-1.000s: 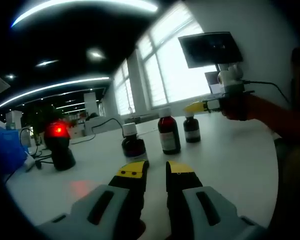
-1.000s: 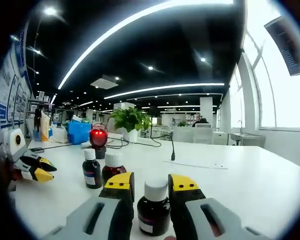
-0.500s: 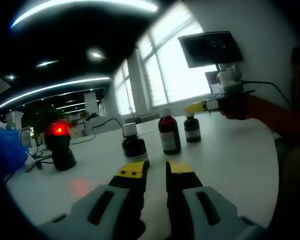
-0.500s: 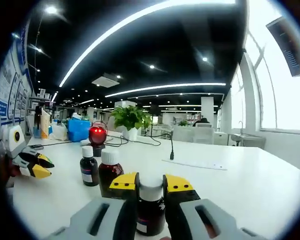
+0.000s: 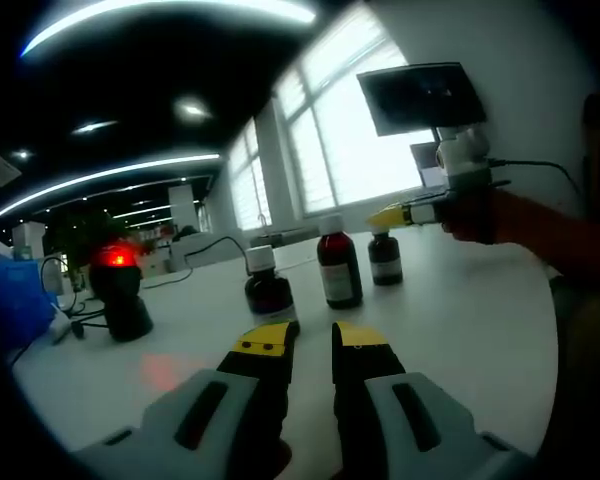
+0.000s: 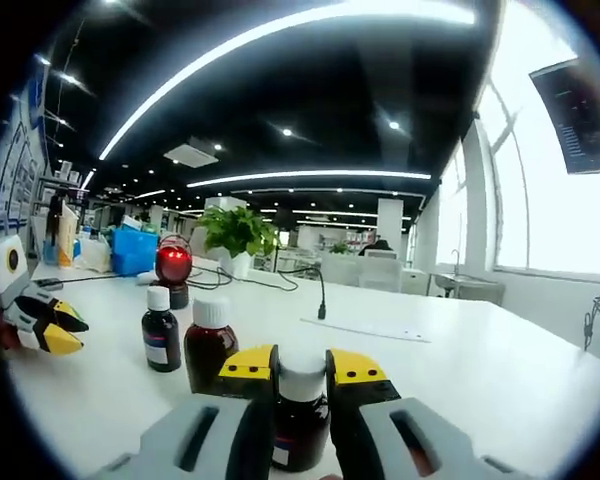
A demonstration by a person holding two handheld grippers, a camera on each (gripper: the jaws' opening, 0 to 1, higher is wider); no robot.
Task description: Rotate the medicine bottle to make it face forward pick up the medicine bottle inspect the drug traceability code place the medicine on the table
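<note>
R gripper [image 6: 301,366] clenched on a medicine bottle [image 6: 300,420]: yellow-tipped jaws press its white cap from both sides, dark body below betw. the jaws. Can't tell if the bottle is off the white table [image 6: 500,370] or resting on it. L gripper [image 5: 311,341] is pinched nearly together, narrow gap, nothing in it, low over the table near its front edge.

R gripper view also has two more bottles just left of the held one: a dark-red one [image 6: 209,343] close by, a smaller one [image 6: 160,328] behind it; a red-lit scanner [image 6: 173,270] further back, potted plant [image 6: 231,235] and blue bin [image 6: 133,249] toward the far left edge. L gripper view sees the three bottles in a row mid-table, R gripper at the far end one [image 5: 384,257], plus a wall monitor [image 5: 421,96] and windows.

Open table: wide bare stretch to the right of the held bottle out to the far edge; also bare betw. L gripper and the bottle row.
</note>
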